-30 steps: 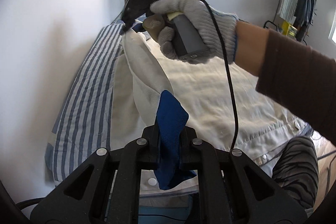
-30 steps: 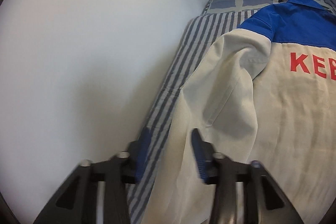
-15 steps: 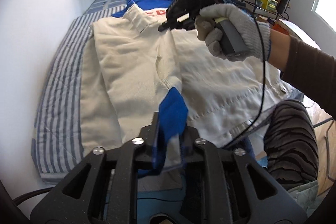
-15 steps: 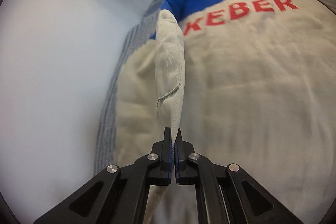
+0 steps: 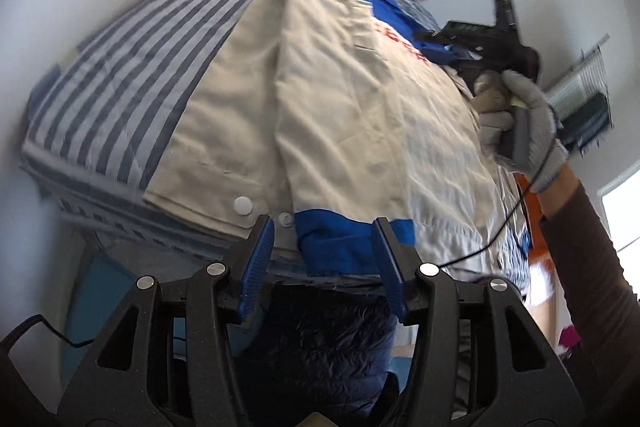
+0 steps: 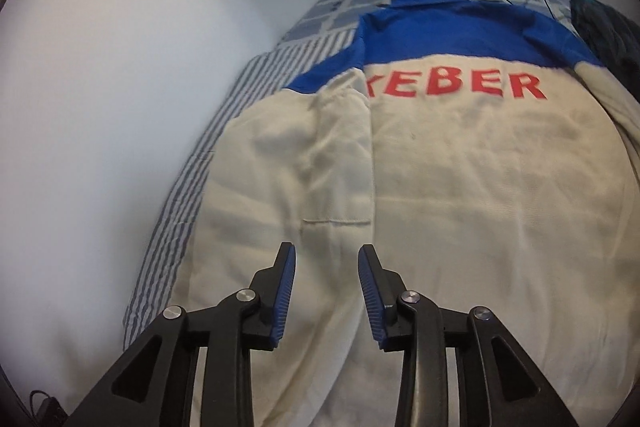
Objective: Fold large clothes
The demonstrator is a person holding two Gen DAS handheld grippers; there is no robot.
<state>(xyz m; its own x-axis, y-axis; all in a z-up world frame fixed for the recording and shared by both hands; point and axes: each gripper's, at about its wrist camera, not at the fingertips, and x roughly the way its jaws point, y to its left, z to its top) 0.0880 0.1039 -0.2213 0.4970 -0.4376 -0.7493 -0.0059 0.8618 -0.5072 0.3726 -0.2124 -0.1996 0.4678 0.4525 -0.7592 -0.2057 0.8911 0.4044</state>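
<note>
both tongs, left gripper [image 5: 322,249] and right gripper [image 6: 327,277], hang spread and empty, so the folded sleeve [image 6: 340,163] ahead of the right one could slide off the jacket [image 6: 500,187] if brushed.

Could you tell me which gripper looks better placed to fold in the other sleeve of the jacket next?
Probably the right gripper: it is open over the jacket, nearer the unfolded far side. The left gripper is open at the blue cuff of the folded sleeve.
</note>
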